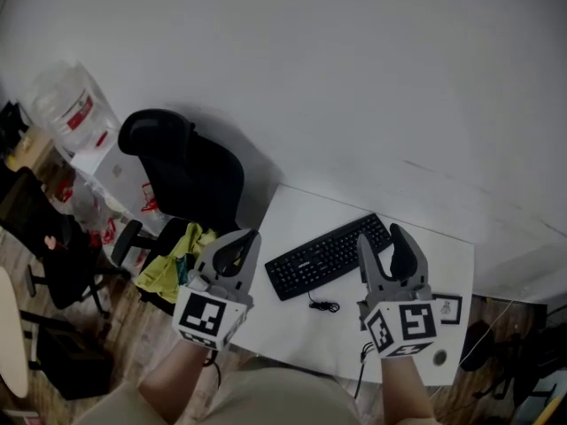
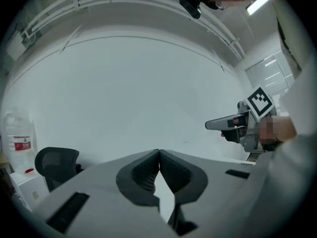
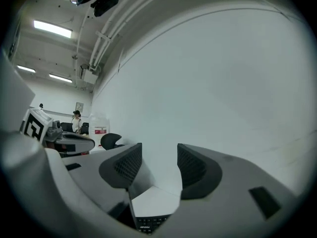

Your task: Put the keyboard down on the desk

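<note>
Black computer keyboard [image 1: 330, 255] lies flat on the white rectangular desk [image 1: 301, 215], just right of the middle of the head view. It is set on a slant, its left end lower in the frame than its right end. Its thin black cable [image 1: 323, 305] curls on the desktop just below it.

The right gripper [image 1: 383, 239] stands over the keyboard's right end, at the lower right of that view. In the right gripper view its jaws are spread [image 3: 159, 157], with only desk and white wall between the ribbed pads. A strip of keys [image 3: 148, 225] shows at the bottom edge, below the pads and not touching them.

The left gripper [image 1: 244, 242] sits at the lower middle-left of the head view, past the desk's left edge. Its own view shows the jaws pressed together at the tips [image 2: 159, 152], pinching nothing.

Left of the desk are a black office chair [image 1: 190, 162] and a yellow-green cloth [image 1: 173, 264]. A large clear water bottle [image 1: 66, 109] stands at the upper left. A small framed card [image 1: 446, 308] lies on the desk's lower right part.
</note>
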Available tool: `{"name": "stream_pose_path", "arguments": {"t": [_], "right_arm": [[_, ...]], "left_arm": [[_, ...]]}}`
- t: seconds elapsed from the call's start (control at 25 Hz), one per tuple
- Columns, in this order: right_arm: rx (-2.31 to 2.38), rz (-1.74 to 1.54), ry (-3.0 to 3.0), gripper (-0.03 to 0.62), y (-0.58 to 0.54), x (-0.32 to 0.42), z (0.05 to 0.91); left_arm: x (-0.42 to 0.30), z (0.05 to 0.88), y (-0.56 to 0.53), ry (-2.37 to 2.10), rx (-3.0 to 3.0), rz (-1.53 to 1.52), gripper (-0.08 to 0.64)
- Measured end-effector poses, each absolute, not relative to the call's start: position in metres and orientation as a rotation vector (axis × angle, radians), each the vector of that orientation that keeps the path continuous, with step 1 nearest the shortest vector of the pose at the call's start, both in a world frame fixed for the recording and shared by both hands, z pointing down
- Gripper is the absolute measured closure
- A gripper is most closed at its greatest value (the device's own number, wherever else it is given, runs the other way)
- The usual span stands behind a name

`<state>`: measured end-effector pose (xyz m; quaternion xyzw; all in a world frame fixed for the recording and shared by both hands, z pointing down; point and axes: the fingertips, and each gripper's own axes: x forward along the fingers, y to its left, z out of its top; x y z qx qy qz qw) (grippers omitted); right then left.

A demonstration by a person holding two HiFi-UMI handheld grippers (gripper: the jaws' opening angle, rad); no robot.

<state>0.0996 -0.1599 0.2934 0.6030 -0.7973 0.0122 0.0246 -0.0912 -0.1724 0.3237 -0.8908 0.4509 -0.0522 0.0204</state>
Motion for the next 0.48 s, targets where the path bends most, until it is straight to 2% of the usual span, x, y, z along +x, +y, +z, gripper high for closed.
{"name": "stream_pose_path", "arguments": {"t": [0.28, 0.48], "right_arm": [[1.879, 0.008, -2.570, 0.440, -0.127, 0.099, 0.253], [1.882, 0.039, -2.576, 0.477, -0.110, 0.099, 0.257]], "left_arm": [[-0.092, 0.307, -0.158, 1.354, -2.759, -0.133, 0.538], [-0.098, 0.301, -0.146, 1.355, -2.760, -0.106, 0.538]]}}
